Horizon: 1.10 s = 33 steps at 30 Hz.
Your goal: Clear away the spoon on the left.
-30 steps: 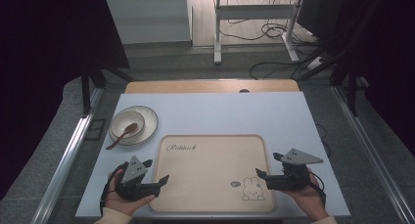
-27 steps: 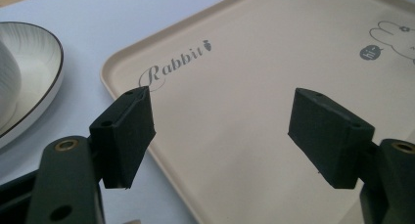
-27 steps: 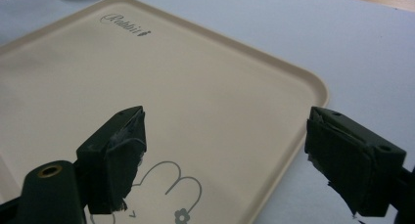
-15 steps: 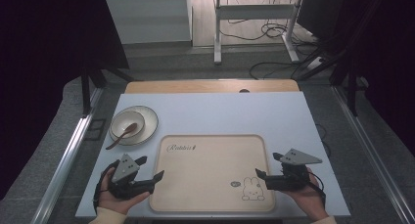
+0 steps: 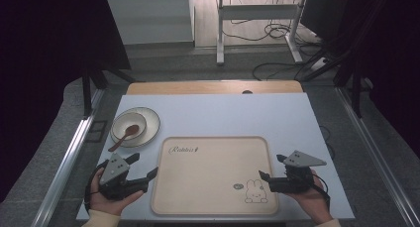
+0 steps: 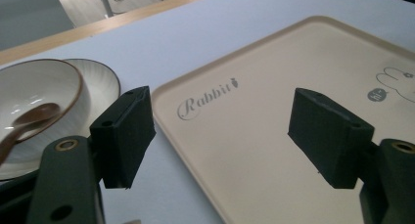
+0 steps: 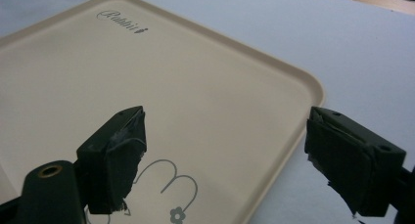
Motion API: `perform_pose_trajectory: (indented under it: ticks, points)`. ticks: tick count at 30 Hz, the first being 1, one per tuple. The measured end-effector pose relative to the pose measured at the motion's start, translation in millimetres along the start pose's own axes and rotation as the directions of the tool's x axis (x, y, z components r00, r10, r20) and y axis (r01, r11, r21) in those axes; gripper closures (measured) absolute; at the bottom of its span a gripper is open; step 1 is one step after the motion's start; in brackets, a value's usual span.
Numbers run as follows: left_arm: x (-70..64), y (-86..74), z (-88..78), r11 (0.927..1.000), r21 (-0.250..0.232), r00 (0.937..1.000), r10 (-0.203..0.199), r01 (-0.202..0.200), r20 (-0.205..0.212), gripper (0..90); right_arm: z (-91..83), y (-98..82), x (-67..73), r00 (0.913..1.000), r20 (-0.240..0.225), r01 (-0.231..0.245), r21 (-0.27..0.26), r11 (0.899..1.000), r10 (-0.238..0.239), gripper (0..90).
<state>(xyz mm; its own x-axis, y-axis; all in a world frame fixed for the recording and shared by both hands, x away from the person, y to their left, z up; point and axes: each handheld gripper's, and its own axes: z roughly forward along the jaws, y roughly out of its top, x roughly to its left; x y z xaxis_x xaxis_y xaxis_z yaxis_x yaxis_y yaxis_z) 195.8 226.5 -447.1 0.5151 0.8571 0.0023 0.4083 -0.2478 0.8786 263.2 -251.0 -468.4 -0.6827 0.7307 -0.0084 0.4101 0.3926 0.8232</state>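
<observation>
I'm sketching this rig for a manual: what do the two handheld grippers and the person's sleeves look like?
Both the left gripper and right gripper are black, each topped by a grey three-cornered plate. Their fingers are blocky black pads with brass-coloured pivot pins. Sleeve cuffs are cream.

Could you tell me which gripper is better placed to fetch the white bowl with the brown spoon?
Left. The left gripper sits open at the beige tray's left edge, just below the white bowl; the right gripper is across the tray.

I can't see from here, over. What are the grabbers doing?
Left gripper open, right gripper open, both at the beige plastic rabbit tray edges. Tray flat on table, ungrasped. Nothing blocking.
</observation>
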Motion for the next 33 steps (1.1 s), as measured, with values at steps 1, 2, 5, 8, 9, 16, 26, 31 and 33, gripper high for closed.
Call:
perform_pose_trajectory:
  ticks: [1, 2, 5, 8, 9, 16, 26, 31, 33]
  points:
    - [1.3, 0.0, -1.2, 1.0000, -0.005, 1.0000, -0.003, 0.003, -0.003, 24.9, -0.2, 0.1, -0.1, 1.0000, 0.001, 0.000, -0.001, 1.000, 0.000, 15.6]
    - [5.0, 0.0, -4.6, 0.9998, -0.016, 0.9999, -0.013, 0.013, -0.009, 24.9, -0.4, 0.1, -0.2, 1.0000, 0.002, -0.001, -0.001, 1.000, 0.001, 15.6]
    - [8.8, -0.2, -7.8, 0.9995, -0.023, 0.9996, -0.020, 0.020, -0.019, 24.9, -0.3, 0.1, -0.1, 1.0000, 0.002, 0.000, -0.002, 1.000, 0.001, 15.6]
    - [14.6, -1.0, -12.1, 0.9990, -0.032, 0.9989, -0.033, 0.032, -0.035, 24.9, -0.2, 0.2, -0.1, 1.0000, 0.003, -0.001, -0.003, 1.000, 0.001, 15.6]
    - [18.0, -1.6, -14.5, 0.9986, -0.036, 0.9983, -0.040, 0.038, -0.044, 24.9, -0.1, 0.2, -0.2, 1.0000, 0.003, 0.000, -0.002, 1.000, 0.000, 15.6]
    - [26.8, -3.7, -20.0, 0.9971, -0.051, 0.9959, -0.061, 0.057, -0.067, 24.7, -0.3, 0.3, 0.2, 1.0000, -0.003, 0.000, -0.005, 1.000, 0.000, 15.7]
    - [41.9, -9.3, -26.6, 0.9938, -0.066, 0.9898, -0.096, 0.089, -0.106, 24.6, 0.0, 0.6, 0.9, 1.0000, -0.005, 0.003, -0.004, 1.000, -0.003, 15.7]
    - [47.3, -11.8, -26.5, 0.9931, -0.067, 0.9873, -0.104, 0.097, -0.120, 24.6, 0.6, 0.4, 1.4, 1.0000, -0.005, 0.005, 0.000, 1.000, -0.005, 15.8]
    - [49.7, -12.5, -26.9, 0.9927, -0.068, 0.9858, -0.107, 0.099, -0.129, 24.1, 0.8, 0.3, 1.9, 1.0000, -0.006, 0.006, 0.002, 1.000, -0.006, 15.7]
